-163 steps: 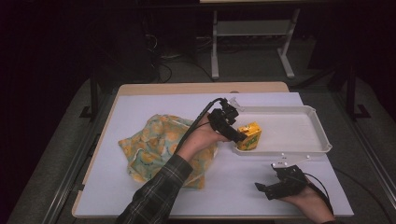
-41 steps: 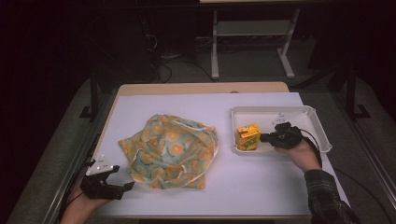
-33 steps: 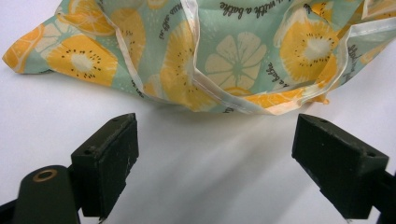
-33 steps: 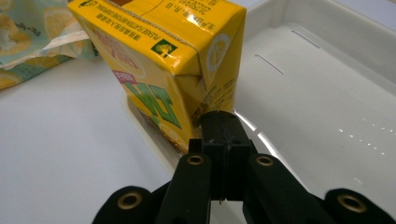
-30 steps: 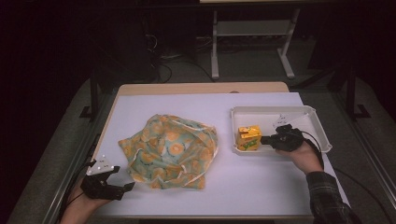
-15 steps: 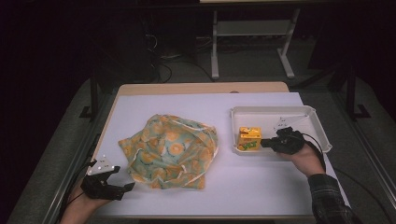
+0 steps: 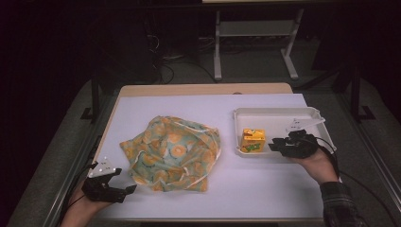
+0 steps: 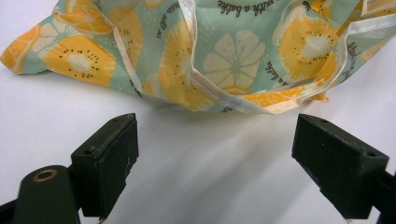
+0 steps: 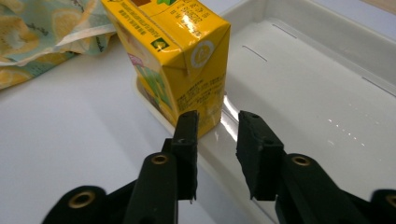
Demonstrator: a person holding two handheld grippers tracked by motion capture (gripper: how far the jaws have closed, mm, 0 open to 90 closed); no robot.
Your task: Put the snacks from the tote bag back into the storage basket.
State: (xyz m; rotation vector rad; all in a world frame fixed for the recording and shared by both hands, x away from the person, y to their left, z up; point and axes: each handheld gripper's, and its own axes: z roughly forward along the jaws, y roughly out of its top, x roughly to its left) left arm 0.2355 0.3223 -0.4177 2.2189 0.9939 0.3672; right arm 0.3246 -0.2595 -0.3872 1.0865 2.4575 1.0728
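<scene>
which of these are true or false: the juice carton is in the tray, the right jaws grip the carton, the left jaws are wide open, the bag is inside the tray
1. The yellow juice carton stands in the white tray. True.
2. The right gripper grips the carton. False: its jaws stand slightly apart, just short of the carton, with nothing between them.
3. The left gripper has its jaws wide open. True.
4. The fruit-print bag lies inside the tray. False: it lies crumpled on the table, beside the tray.
</scene>
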